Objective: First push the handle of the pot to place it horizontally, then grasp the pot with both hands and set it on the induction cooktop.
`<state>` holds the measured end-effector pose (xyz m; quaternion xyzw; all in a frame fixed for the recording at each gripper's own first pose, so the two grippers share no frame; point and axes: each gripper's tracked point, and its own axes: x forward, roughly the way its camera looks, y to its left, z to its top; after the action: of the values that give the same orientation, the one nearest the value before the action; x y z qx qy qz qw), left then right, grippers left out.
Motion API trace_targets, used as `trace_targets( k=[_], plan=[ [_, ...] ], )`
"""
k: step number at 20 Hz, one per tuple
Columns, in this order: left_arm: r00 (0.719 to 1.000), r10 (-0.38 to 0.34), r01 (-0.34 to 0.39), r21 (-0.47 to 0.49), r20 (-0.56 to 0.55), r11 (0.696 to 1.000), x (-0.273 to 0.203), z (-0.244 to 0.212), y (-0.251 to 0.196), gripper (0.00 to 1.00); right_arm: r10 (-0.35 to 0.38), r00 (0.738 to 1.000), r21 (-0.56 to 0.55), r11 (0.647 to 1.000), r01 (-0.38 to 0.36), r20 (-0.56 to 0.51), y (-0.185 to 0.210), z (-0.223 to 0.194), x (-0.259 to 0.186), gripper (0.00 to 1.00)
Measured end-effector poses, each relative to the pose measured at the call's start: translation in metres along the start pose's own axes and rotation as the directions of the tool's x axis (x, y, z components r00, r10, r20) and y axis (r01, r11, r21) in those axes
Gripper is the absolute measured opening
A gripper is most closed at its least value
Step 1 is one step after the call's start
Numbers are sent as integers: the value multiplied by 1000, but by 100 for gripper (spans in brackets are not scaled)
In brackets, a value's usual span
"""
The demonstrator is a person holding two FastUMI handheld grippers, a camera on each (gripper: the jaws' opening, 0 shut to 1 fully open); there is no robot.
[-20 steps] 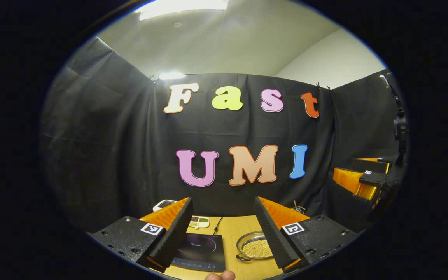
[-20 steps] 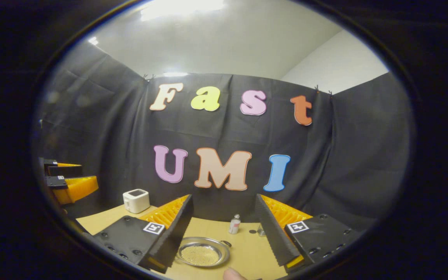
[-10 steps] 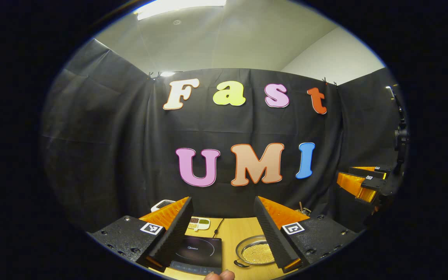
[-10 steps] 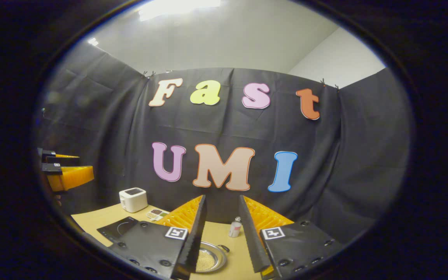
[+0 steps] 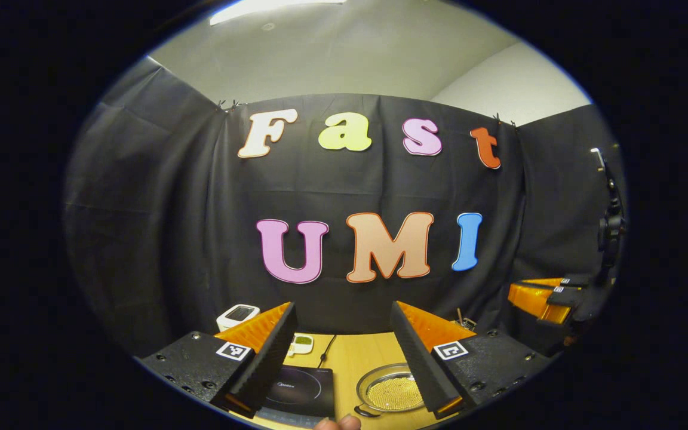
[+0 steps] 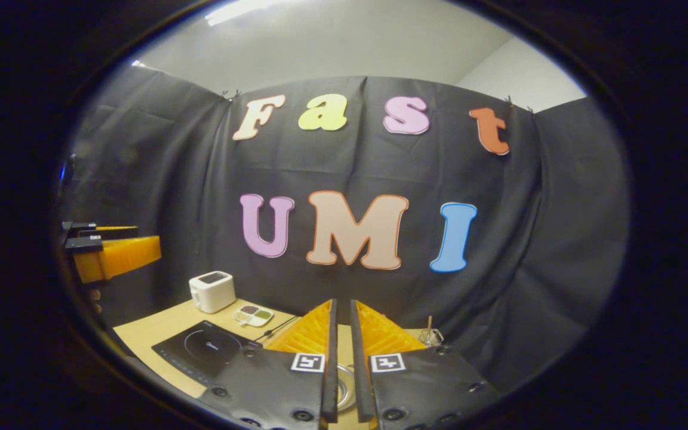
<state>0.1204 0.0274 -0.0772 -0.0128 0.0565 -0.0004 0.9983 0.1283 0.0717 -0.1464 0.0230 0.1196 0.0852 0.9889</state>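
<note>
In the left gripper view, the left gripper (image 5: 342, 352) hovers above the worktop (image 5: 353, 355), jaws wide apart, ready for a handle; the pot (image 5: 389, 393) sits right of the induction cooktop (image 5: 302, 388). In the right gripper view, the right gripper (image 6: 340, 352) has its jaws nearly together, probably for pushing the handle, above the pot (image 6: 344, 391).

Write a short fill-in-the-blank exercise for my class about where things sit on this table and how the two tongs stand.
1. In the left gripper view, the pot sits to the ____ of the cooktop.
2. The pot holds small golden ____.
3. The left tongs are open, while the right tongs are ____.
4. In the right gripper view, the white toaster stands at the table's ____ edge, by the cloth wall.

Missing words: right; beads; shut; far
</note>
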Motion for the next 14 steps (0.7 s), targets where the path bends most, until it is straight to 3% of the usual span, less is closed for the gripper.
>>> trace_targets(
  k=[1, 4, 9, 14],
  plan=[
    [1000, -13, 13, 2, 0, 1000, 7, -4, 6, 93, 17, 1000, 23, 1000, -16, -20, 13, -2, 6, 10],
    [1000, -16, 16, 24, -8, 1000, 28, -12, 35, 92, 64, 989, 122, 991, -48, -134, 49, -37, 18, 0],
    [997, -82, 82, 37, -3, 996, 51, -38, 65, 96, -45, 963, 173, 980, 93, -267, 61, -88, 40, 3],
    [990, -132, 133, 20, -47, 991, 65, -79, 89, 96, -79, 925, 237, 955, 177, -372, 91, -143, 48, 2]
  ],
)
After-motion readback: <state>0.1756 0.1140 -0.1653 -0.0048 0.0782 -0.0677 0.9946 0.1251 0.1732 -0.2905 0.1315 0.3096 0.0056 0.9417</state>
